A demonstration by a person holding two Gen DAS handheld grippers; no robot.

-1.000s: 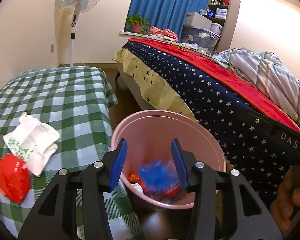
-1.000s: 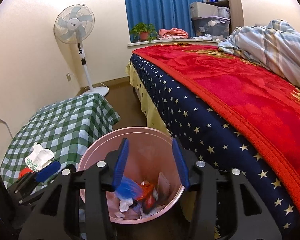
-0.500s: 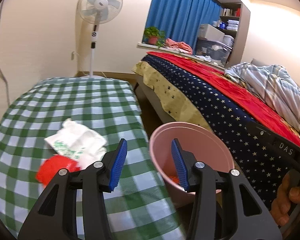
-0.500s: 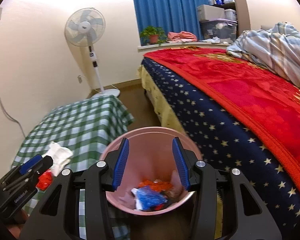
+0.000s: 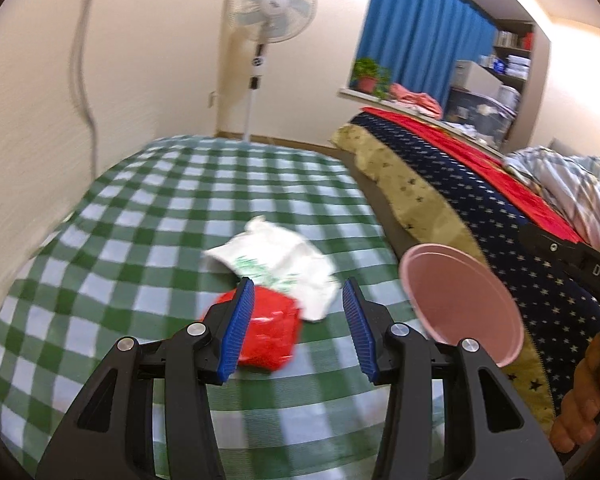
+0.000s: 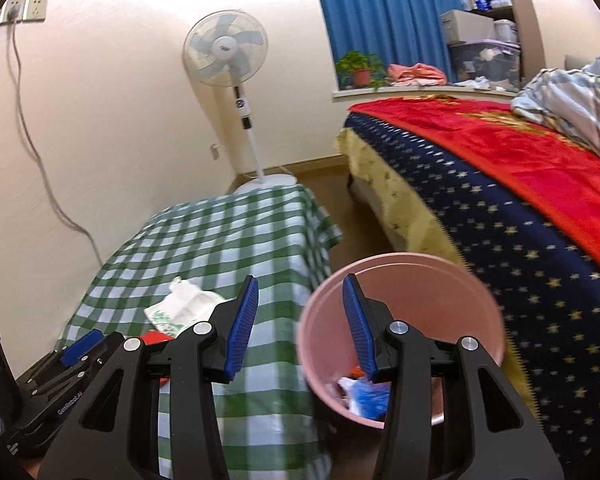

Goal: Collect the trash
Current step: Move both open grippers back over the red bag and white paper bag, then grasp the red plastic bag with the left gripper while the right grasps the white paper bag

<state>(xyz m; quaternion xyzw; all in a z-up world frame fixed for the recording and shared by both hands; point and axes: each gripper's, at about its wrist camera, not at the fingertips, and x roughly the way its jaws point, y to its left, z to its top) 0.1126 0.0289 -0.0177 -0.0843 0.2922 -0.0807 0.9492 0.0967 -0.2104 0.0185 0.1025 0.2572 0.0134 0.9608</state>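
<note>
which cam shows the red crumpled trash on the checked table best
The left wrist view. The red crumpled trash lies almost whole on the checked cloth between the open left hand-held gripper fingers, touching the white wrapper. The right wrist view shows only a red sliver behind the right hand-held gripper.

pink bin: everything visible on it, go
The pink bin is a round, smooth, plastic-looking tub with a thin rim and open top, no lid in view. It stands on the floor between the green-checked table and the bed, apparently upright. Inside, at the bottom, lies mixed trash: blue, white and a bit of red. The open right gripper hangs above its near rim; whether anything touches the bin's outside cannot be told.
</note>
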